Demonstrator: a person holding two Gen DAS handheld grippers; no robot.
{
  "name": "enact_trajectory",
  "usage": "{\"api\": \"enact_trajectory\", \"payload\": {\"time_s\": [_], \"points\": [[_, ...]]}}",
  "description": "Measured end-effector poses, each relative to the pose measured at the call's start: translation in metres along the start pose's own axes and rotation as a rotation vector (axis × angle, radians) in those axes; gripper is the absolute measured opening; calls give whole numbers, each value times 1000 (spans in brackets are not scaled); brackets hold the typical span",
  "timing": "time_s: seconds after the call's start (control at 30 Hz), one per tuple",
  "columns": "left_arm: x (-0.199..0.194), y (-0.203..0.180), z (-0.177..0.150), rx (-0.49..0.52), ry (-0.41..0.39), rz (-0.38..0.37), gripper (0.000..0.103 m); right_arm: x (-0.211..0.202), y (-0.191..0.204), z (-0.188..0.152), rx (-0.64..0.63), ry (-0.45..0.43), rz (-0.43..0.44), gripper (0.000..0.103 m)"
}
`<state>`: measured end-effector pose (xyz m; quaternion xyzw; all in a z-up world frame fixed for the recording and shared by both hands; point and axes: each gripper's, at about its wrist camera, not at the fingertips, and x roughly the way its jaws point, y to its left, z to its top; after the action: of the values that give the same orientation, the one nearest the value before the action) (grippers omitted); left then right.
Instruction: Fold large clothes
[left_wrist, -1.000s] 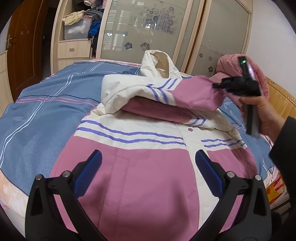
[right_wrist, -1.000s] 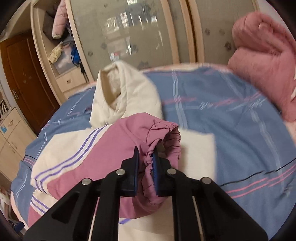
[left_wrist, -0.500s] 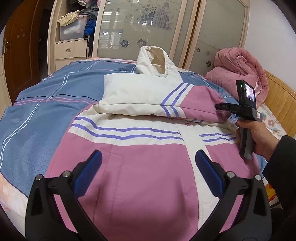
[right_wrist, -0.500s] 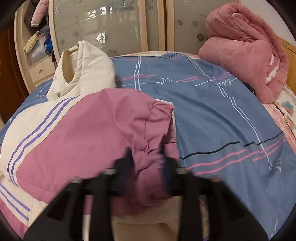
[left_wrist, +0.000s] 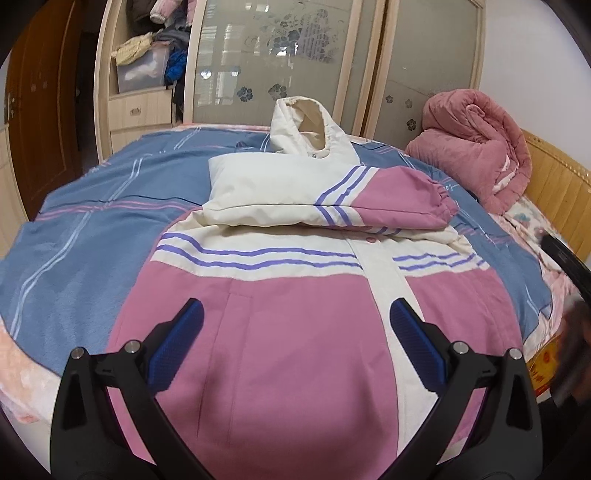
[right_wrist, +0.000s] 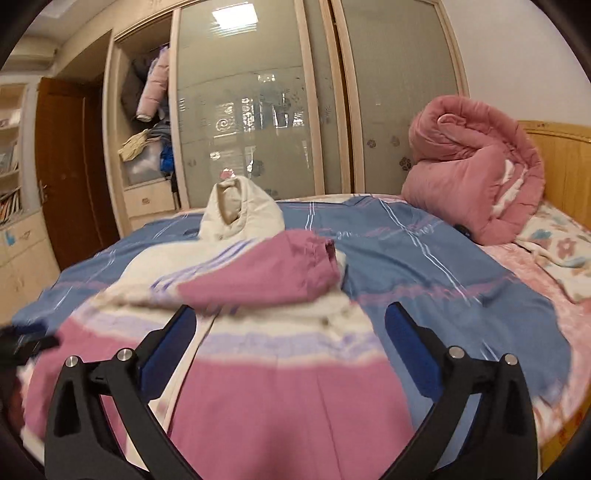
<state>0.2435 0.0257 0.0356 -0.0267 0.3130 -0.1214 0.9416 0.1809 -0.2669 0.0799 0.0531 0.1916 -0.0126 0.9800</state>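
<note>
A pink and cream hooded jacket (left_wrist: 280, 332) with purple stripes lies front up on the blue bed cover (left_wrist: 92, 229). One sleeve (left_wrist: 373, 206) is folded flat across its chest, the gathered cuff (right_wrist: 317, 254) pointing toward the right side. My left gripper (left_wrist: 295, 310) hovers open over the lower pink front, nothing between its blue pads. My right gripper (right_wrist: 291, 312) is back over the jacket's lower right part; its jaws are opening wide and nothing is between them. The cream hood (right_wrist: 236, 214) stands up at the far end.
A rolled pink quilt (right_wrist: 472, 166) sits at the far right by the wooden headboard (left_wrist: 554, 199). Behind the bed stands a wardrobe with frosted sliding doors (left_wrist: 280, 55) and an open shelf of clothes (left_wrist: 147, 62). A brown door (right_wrist: 62, 166) is at the left.
The right gripper let go of the pink cuff, opened and drew back toward the jacket's lower part. The sleeve now lies flat across the chest. The left gripper stayed put.
</note>
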Motion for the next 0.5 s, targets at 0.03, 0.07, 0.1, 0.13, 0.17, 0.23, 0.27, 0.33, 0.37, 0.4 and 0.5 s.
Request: {"api": "enact_trajectory", "payload": {"time_s": [0.03,0.07,0.1,0.13,0.17,0.23,0.27,0.33,0.37,0.4,0.5], "points": [[-5,-2,-3,5,-1,1,101,-14,-1,-9,11,-7,-8,102],[-9,-4,-6,12,-2,0,101,-27,-1,-20,13,-20,-24,102],[-16,-7,-11,22,-2,0,101,-33,-1,-28,13,-29,-39,102],[-19,-9,-14,27,-1,5,101,-38,-1,-37,15,-34,-49,102],[-24,-11,-17,32,1,13,101,-41,-1,-44,17,-31,-51,102],[-32,-15,-22,47,-1,19,101,-34,1,-47,18,21,-17,102],[-37,-18,-24,59,-7,23,101,-33,2,-46,11,20,7,102],[-41,-23,-28,82,-17,36,101,-34,4,-48,-22,12,10,102],[-41,-25,-29,90,-17,40,101,-35,5,-50,-33,18,11,102],[-41,-26,-30,95,-16,43,101,-34,5,-51,-33,29,18,102],[-34,-26,-32,100,-1,66,101,-35,4,-52,-9,36,38,102]]}}
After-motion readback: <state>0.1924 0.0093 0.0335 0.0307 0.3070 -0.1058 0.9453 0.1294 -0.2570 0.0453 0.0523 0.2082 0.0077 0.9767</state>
